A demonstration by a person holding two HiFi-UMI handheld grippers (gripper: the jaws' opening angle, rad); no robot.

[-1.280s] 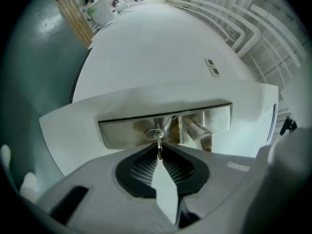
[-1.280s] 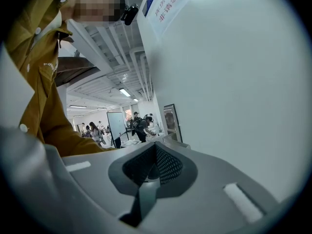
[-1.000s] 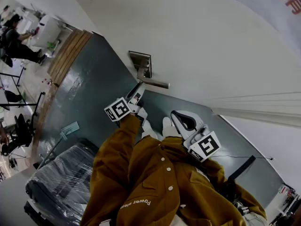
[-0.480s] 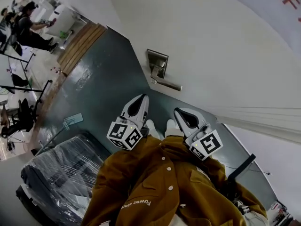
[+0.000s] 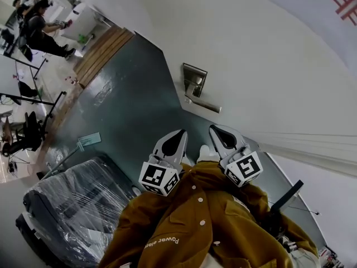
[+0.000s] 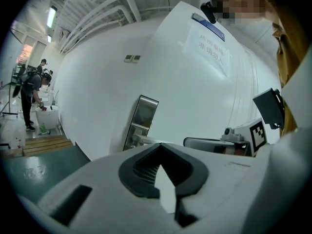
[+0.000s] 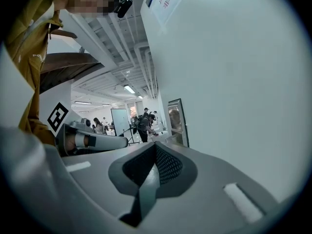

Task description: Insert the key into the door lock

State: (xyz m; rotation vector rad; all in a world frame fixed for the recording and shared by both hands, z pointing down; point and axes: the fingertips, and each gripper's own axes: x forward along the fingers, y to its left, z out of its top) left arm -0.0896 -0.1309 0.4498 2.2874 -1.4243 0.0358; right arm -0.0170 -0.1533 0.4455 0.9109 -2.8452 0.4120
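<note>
We hold both tools close in front of our chest, near side of the scene, pointing toward the white door (image 5: 245,49). The left hand-held gripper (image 5: 181,133) has its jaws pressed together at the tips with nothing between them, and its own view shows only bare wall through the small gap behind the tips. The right hand-held gripper (image 5: 215,129), just beside it on the right, also has its jaws closed tip to tip and carries nothing.

The lock plate (image 5: 194,79) sits on the door at the far side, well apart from both tips, with the lever handle (image 5: 204,104) just below it and reaching right. We see no key in either tool or anywhere in these views. The keyhole is too small for us to tell whether one already sits in it.

We judge that no insertion is under way at this moment, since neither tool holds the key. If the key is not yet in, the next move calls for finding it, opening one tool's jaws to take it by the bow, then lining the blade up level with the keyhole on the plate
</note>
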